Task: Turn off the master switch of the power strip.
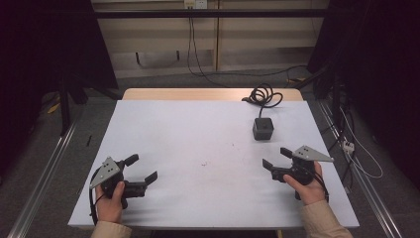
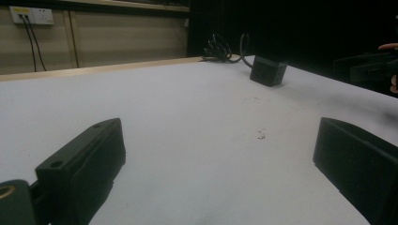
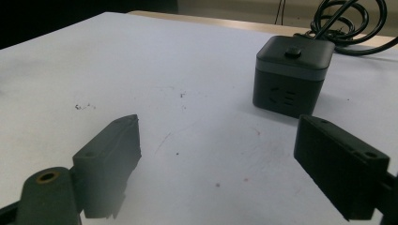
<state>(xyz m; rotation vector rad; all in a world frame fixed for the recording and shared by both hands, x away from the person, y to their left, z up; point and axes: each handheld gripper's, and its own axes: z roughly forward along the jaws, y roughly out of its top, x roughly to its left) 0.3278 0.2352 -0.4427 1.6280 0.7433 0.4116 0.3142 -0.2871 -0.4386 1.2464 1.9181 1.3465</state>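
A black cube-shaped power socket [image 1: 263, 128] with a button on top stands on the white table [image 1: 198, 134] toward the back right; it also shows as the cube [image 3: 291, 77] and the far cube [image 2: 268, 71]. Its coiled black cable [image 1: 263, 94] trails off the far edge. My left gripper [image 1: 141, 167] rests low at the front left, open and holding nothing. My right gripper [image 1: 276, 157] hovers at the front right, open and holding nothing, a short way in front of the cube. Its jaws stand wide apart in the right gripper view [image 3: 216, 154].
The white tabletop carries a few small dark marks [image 1: 203, 163] near its middle. A wooden strip [image 1: 198, 93] runs along the far edge. Metal rails [image 1: 49, 163] flank the table, and loose cables [image 1: 364, 158] lie on the floor at the right.
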